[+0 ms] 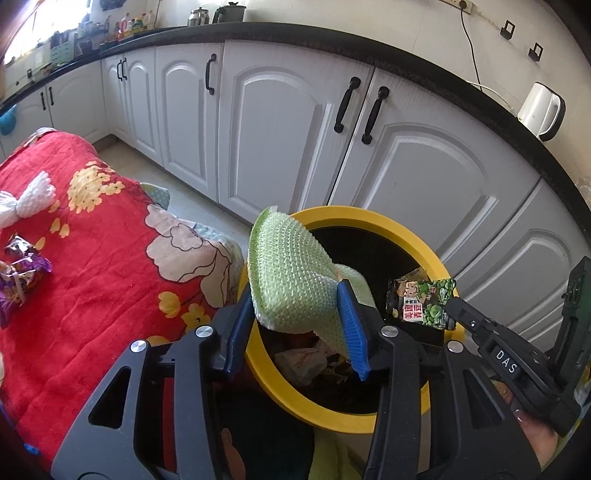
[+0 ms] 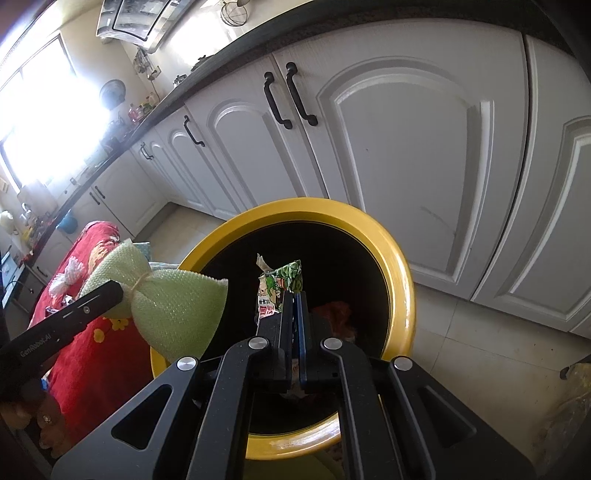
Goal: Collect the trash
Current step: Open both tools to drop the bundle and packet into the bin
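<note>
While the round yellow-rimmed trash bin (image 1: 369,218) stands beside the red floral cloth (image 1: 92,266), a light green foam-net bundle (image 1: 291,280) is pinched between the left gripper (image 1: 295,325) jaws above its rim, and a green snack packet (image 2: 280,284) is clamped by the right gripper (image 2: 293,306) over its dark opening.

I see a red blanket (image 1: 92,258) with big flowers on it, down on my left. White cupboards (image 1: 280,122) with black handles (image 1: 345,105) stand in a long row behind. A black counter (image 1: 332,40) runs along the top of them. A white kettle (image 1: 541,110) sits on the counter with a black cord (image 1: 469,40) going up the wall. Bottles (image 1: 133,24) stand far back by the bright window (image 2: 44,107).
</note>
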The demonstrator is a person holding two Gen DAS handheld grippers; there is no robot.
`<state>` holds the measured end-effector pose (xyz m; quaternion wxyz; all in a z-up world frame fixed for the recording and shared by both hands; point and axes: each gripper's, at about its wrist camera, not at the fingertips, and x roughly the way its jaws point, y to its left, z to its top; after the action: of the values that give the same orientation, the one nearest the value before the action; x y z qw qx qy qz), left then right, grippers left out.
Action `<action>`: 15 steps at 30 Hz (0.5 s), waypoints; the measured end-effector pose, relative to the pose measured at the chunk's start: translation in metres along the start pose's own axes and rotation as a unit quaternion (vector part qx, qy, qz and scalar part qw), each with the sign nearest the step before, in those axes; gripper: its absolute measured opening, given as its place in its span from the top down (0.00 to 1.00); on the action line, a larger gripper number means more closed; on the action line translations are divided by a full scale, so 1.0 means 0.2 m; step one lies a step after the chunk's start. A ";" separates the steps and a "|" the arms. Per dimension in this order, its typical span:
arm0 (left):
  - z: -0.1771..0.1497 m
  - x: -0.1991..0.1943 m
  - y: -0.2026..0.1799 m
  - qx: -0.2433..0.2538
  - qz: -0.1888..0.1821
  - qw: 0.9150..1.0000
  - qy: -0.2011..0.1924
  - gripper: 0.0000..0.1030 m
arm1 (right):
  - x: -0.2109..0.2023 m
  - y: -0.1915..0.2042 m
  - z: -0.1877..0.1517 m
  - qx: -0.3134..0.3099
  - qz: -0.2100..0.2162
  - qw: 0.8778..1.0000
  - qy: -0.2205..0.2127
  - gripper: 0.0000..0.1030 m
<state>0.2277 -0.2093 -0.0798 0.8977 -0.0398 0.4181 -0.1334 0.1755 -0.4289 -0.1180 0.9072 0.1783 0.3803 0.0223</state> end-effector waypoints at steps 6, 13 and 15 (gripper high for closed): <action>0.00 -0.01 0.03 -0.011 0.006 1.000 -0.002 0.47 | -0.02 0.00 0.00 0.001 -0.009 1.000 -0.009 0.67; 0.01 -0.10 0.09 -0.032 0.007 0.999 -0.017 0.24 | -0.06 0.06 0.02 -0.024 -0.027 0.999 -0.026 0.47; 0.01 -0.13 0.11 -0.038 0.005 0.999 -0.023 0.20 | -0.07 0.08 0.02 -0.030 -0.027 0.999 -0.032 0.45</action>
<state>0.2174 -0.1819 -0.0622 0.9056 -0.0745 0.4020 -0.1123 0.1696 -0.4176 -0.1000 0.9240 0.1408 0.3554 0.0033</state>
